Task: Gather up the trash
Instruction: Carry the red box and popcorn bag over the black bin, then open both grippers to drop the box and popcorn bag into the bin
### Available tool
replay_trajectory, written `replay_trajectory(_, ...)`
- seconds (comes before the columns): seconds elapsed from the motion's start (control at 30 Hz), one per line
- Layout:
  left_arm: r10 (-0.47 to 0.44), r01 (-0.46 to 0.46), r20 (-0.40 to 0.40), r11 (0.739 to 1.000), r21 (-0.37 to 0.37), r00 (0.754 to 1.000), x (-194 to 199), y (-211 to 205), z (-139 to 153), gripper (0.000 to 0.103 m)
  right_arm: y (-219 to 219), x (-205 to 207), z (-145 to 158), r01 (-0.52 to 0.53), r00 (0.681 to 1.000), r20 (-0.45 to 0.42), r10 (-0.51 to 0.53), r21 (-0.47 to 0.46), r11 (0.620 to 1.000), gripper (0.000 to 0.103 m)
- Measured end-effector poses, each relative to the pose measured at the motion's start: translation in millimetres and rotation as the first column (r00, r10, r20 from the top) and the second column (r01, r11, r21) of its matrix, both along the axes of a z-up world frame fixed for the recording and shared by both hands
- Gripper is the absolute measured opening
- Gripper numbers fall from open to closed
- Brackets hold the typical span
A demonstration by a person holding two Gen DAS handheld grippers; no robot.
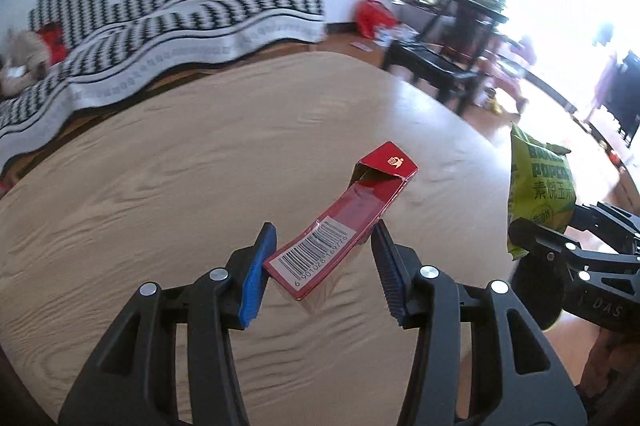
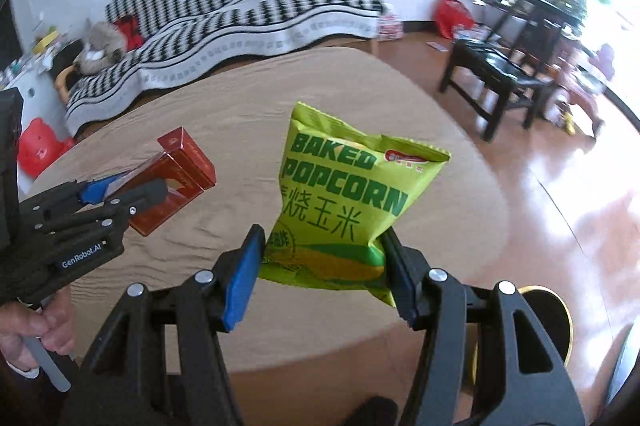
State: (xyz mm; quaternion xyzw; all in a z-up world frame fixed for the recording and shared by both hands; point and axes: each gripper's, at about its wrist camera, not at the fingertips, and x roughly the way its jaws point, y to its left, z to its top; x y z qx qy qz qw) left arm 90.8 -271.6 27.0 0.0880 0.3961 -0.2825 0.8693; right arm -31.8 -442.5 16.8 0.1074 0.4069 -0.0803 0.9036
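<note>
The left gripper pinched a red carton between its jaws, flap open, held above the wood-grain worktop. To its right, the right gripper clamped a green popcorn bag upright, lifted off the worktop.

Rounded light wood-grain table, its top bare, on a glossy wooden floor.

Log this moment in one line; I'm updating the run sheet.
left gripper: holds red box | right gripper: holds popcorn bag | both above table
</note>
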Motion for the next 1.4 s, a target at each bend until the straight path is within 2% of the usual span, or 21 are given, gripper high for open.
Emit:
replay_trajectory(0.17,-0.117,0.116,-0.022,0.993,-0.02,0.993,-28.7,-68.9,-7.5,0.048,-64.7,-45.8,-6.8,0.12,0.993,-0.005,-0.12,0.02,0.993,0.057)
replay_trajectory(0.3,-0.218,0.216,-0.043,0.976,-0.041,0.975,-60.4,-122.3,-16.3,0.048,-122.7,-93.0,-15.0,0.246,0.969,-0.013,-0.246,0.053,0.968,0.057)
replay_trajectory(0.47,-0.346,0.341,-0.096,0.938,-0.064,0.933,-102.8,-186.6,-36.8,0.048,-184.5,-153.1,-32.8,0.393,0.92,-0.056,-0.389,0.096,0.915,0.057)
replay_trajectory(0.63,-0.429,0.423,-0.177,0.903,-0.074,0.886,-133.3,-234.7,-65.0,0.048,-226.3,-196.5,-51.9,0.486,0.873,-0.104,-0.476,0.115,0.866,0.057)
replay_trajectory(0.77,-0.462,0.459,-0.219,0.886,-0.068,0.859,-149.9,-257.5,-85.8,0.048,-243.7,-217.1,-66.1,0.537,0.842,-0.154,-0.518,0.131,0.833,0.058)
replay_trajectory(0.87,-0.479,0.479,-0.236,0.876,-0.064,0.845,-155.2,-272.2,-96.5,0.048,-248.1,-221.7,-71.0,0.546,0.835,-0.168,-0.524,0.138,0.826,0.058)
replay_trajectory(1.17,-0.49,0.49,-0.263,0.869,-0.068,0.831,-159.2,-296.5,-108.3,0.048,-256.0,-214.0,-74.3,0.558,0.827,-0.18,-0.533,0.14,0.818,0.058)
replay_trajectory(1.4,-0.501,0.498,-0.265,0.863,-0.085,0.824,-165.0,-299.0,-108.3,0.048,-257.8,-215.5,-74.8,0.569,0.819,-0.18,-0.545,0.14,0.81,0.058)
